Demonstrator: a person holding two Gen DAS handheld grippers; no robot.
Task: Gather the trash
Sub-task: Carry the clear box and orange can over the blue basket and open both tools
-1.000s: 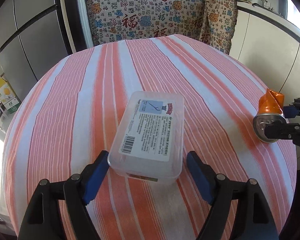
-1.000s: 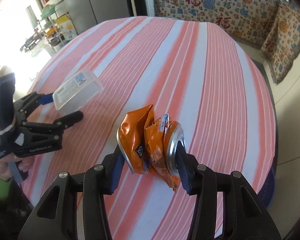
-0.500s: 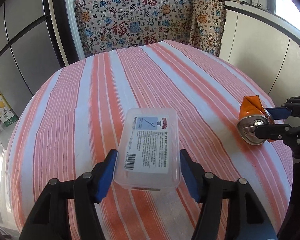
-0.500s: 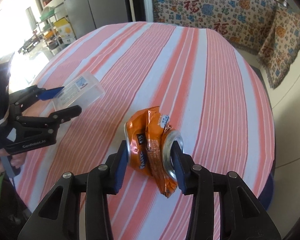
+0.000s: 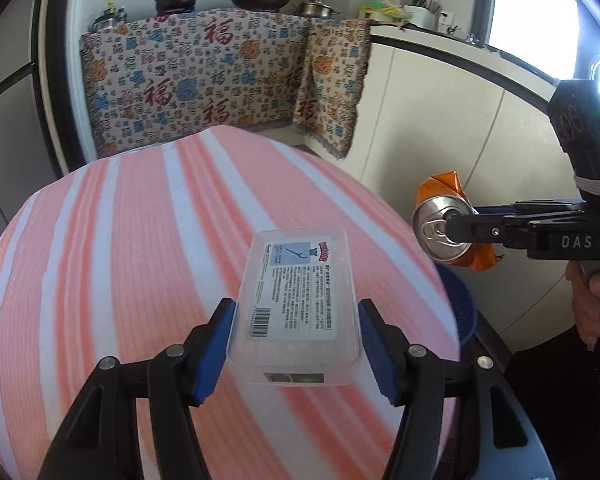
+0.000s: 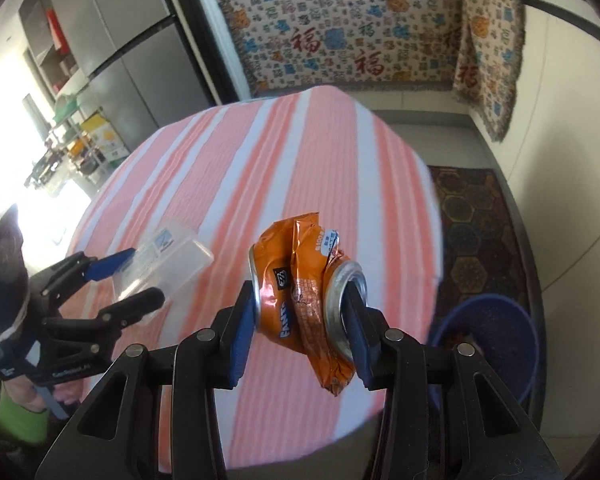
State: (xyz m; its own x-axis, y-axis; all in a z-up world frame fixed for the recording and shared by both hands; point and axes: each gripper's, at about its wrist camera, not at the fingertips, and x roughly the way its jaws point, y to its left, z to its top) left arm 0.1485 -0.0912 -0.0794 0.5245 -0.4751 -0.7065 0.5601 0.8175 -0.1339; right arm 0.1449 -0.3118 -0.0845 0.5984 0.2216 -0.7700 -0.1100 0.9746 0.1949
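My left gripper (image 5: 296,344) is shut on a clear plastic box (image 5: 296,300) with a printed label and holds it lifted above the striped table (image 5: 120,260). My right gripper (image 6: 300,324) is shut on a crushed orange Fanta can (image 6: 304,292) and holds it in the air over the table's right edge. The can (image 5: 444,232) and right gripper (image 5: 456,236) also show at the right of the left wrist view. The box (image 6: 168,260) and left gripper (image 6: 136,280) show at the left of the right wrist view.
A blue bin (image 6: 496,340) stands on the floor by the table's right side, below the can; its rim (image 5: 464,304) shows in the left wrist view. A patterned cloth (image 5: 220,80) covers the counter behind. A patterned rug (image 6: 476,216) lies on the floor.
Both grippers have risen from the table with their loads. The box and the can are now in the air, and the can has moved out past the table's right edge.
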